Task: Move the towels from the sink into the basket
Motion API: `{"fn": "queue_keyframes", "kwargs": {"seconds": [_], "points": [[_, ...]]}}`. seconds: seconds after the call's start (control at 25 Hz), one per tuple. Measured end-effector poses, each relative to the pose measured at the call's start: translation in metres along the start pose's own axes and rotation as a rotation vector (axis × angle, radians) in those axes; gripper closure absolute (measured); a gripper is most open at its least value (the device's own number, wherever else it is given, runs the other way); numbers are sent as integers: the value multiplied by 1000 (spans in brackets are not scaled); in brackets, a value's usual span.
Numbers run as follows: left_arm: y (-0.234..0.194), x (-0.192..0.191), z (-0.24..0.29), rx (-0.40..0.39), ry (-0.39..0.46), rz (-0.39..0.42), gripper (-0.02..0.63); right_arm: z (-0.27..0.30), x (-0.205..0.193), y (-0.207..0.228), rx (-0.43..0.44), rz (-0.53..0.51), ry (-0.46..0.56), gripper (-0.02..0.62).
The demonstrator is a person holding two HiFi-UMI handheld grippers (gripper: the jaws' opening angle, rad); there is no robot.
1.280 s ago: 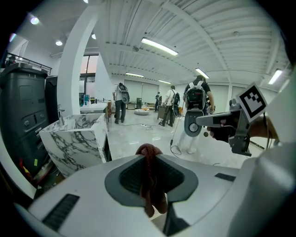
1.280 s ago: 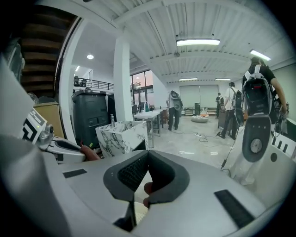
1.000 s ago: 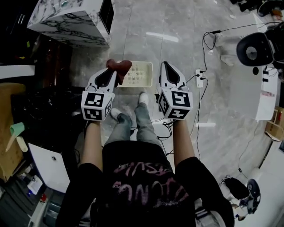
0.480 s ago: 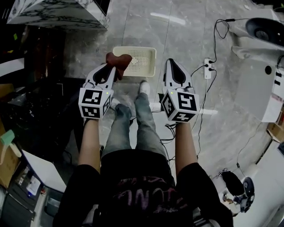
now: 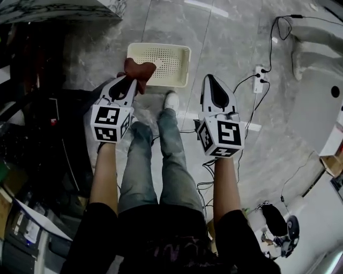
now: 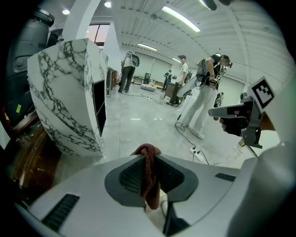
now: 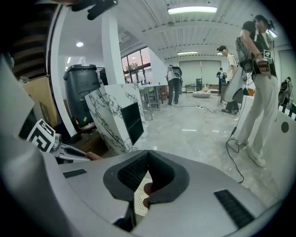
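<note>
Left gripper has its jaws clamped on a rust-brown towel, hanging over the cream basket's left edge, upper middle. Right gripper jaws together, nothing in them. Basket looks empty, so I'd say the drop's not done yet.

Basket sits open-topped on floor, inside bare, way in from above unobstructed. Towel, clamped in left gripper, hangs over basket's near-left corner. Right gripper, jaws together and empty, over bare tile just right of basket. Person's shoe near basket's front wall; legs fill gap between grippers. Power strip and cables lie on floor right of right gripper. Marble-patterned cabinet and dark clutter hem left side.
</note>
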State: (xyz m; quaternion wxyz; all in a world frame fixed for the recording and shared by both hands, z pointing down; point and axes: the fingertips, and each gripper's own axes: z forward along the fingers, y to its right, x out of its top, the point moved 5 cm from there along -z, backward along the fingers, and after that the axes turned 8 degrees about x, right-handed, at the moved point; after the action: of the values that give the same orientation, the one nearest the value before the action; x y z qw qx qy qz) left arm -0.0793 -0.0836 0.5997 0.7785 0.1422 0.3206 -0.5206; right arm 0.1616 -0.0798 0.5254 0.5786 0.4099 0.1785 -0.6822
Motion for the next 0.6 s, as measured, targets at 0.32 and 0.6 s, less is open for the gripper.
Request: {"fn": "queue_keyframes", "kwargs": {"seconds": [0.32, 0.6], "points": [[-3, -66, 89, -7, -44, 15, 534, 60, -85, 43, -5, 45, -27, 580], [-4, -119, 165, -17, -68, 55, 534, 112, -155, 70, 10, 37, -65, 580]]}}
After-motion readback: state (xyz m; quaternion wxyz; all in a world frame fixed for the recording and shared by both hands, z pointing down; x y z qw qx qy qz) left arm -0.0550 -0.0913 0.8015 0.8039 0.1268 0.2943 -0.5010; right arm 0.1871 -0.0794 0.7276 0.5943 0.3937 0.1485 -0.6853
